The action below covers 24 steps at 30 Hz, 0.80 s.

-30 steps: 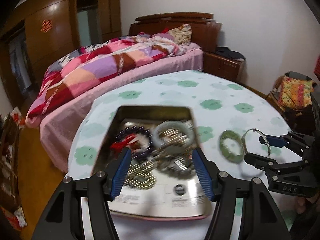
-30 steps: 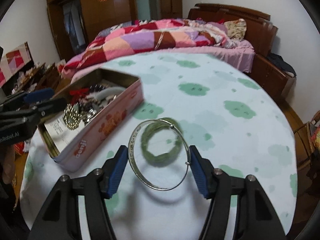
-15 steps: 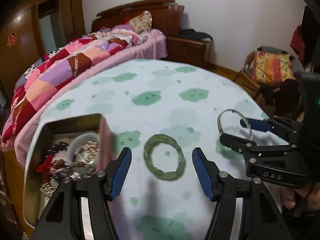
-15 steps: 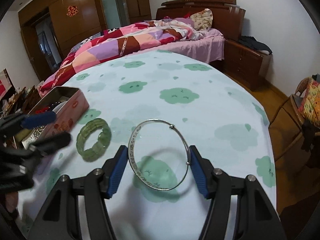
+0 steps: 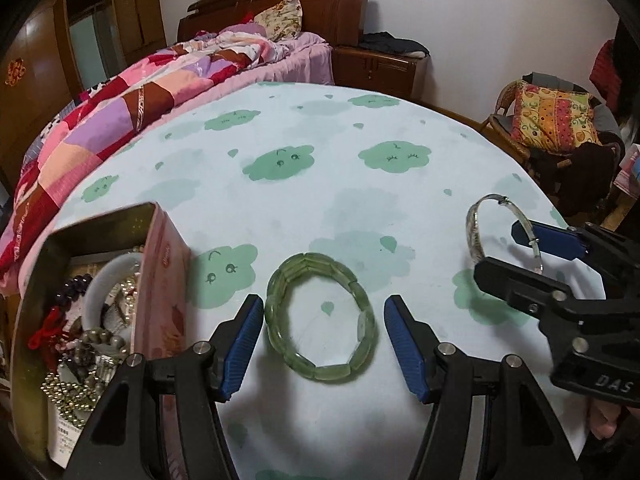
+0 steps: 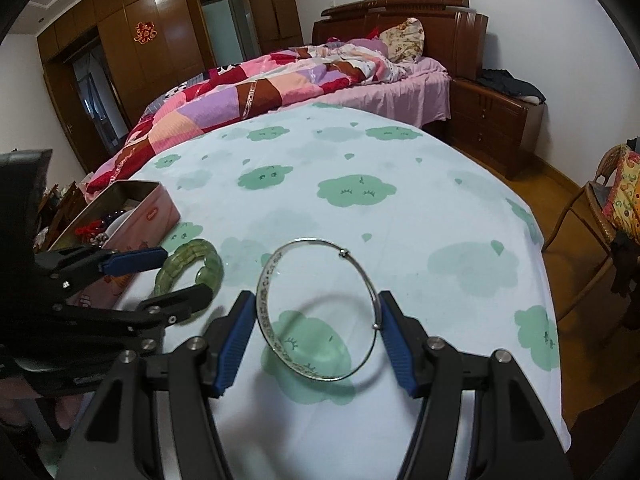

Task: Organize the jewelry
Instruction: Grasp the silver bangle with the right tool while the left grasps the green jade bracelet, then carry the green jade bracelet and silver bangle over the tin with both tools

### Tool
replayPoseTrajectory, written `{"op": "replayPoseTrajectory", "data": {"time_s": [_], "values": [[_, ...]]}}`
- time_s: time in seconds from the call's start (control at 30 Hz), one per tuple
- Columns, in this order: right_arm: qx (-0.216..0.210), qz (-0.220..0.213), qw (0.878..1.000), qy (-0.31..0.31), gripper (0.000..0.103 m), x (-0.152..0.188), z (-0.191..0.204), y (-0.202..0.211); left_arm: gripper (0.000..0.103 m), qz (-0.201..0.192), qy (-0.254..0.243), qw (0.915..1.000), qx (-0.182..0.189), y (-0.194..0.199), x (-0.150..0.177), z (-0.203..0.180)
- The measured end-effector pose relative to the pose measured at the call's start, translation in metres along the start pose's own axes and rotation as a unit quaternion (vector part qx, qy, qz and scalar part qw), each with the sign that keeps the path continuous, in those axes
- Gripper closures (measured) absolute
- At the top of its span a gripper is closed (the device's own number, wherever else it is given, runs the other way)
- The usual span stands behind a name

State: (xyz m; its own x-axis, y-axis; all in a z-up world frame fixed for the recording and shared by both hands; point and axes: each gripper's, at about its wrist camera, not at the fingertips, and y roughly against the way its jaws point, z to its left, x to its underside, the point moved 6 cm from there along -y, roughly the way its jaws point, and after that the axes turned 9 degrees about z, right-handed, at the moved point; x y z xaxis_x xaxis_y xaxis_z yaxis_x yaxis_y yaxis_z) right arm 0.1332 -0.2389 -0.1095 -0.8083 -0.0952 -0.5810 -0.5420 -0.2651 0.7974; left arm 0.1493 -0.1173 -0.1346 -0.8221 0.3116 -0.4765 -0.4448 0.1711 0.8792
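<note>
A green stone bracelet (image 5: 320, 320) lies flat on the table between the fingers of my left gripper (image 5: 324, 340), which is open around it, the pads just apart from it. It also shows in the right wrist view (image 6: 192, 268). My right gripper (image 6: 318, 336) is shut on a thin silver bangle (image 6: 320, 312), held by its two sides a little above the cloth, casting a shadow. The bangle also shows in the left wrist view (image 5: 478, 232). A pink tin (image 5: 160, 280) of several bracelets and bead strings stands at the left.
The round table has a pale cloth with green cloud prints (image 6: 352, 192). A bed with a patchwork quilt (image 6: 260, 92) lies behind it. A wicker chair with a cushion (image 5: 552, 120) stands at the right. The pink tin also shows in the right wrist view (image 6: 152, 212).
My left gripper has swung right from over the tin and come down around the green bracelet. My right gripper has moved right with the bangle, away from the green bracelet.
</note>
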Motion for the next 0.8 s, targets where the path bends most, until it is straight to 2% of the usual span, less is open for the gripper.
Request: {"op": "replayPoseTrajectory", "data": {"time_s": [0.03, 0.1, 0.17, 0.33, 0.47, 0.6, 0.8], "values": [[-0.001, 0.000, 1.000, 0.000, 0.039, 0.000, 0.000, 0.000, 0.055, 0.003, 0.001, 1.0000, 0.001, -0.003, 0.000, 0.000], [-0.001, -0.001, 1.000, 0.001, 0.039, -0.001, 0.000, 0.000, 0.063, 0.006, -0.001, 0.9999, 0.009, -0.006, 0.001, 0.000], [-0.001, -0.002, 1.000, 0.002, 0.039, -0.001, 0.000, 0.001, 0.086, 0.006, -0.007, 0.9999, 0.014, -0.004, 0.002, -0.003], [-0.001, -0.007, 1.000, 0.005, 0.039, -0.001, 0.002, 0.003, 0.086, -0.002, -0.013, 0.9997, 0.018, 0.008, 0.011, -0.006], [-0.006, -0.008, 1.000, 0.009, 0.039, 0.000, 0.007, 0.005, 0.086, -0.025, -0.017, 0.9995, 0.008, 0.028, 0.015, -0.004], [-0.014, -0.015, 1.000, 0.022, 0.039, -0.002, 0.021, 0.012, 0.086, -0.052, -0.012, 0.9986, -0.005, 0.055, 0.019, 0.004], [-0.029, -0.021, 0.998, 0.044, 0.039, -0.007, 0.047, 0.020, 0.086, -0.071, 0.005, 0.9975, -0.003, 0.081, 0.025, 0.017]]}}
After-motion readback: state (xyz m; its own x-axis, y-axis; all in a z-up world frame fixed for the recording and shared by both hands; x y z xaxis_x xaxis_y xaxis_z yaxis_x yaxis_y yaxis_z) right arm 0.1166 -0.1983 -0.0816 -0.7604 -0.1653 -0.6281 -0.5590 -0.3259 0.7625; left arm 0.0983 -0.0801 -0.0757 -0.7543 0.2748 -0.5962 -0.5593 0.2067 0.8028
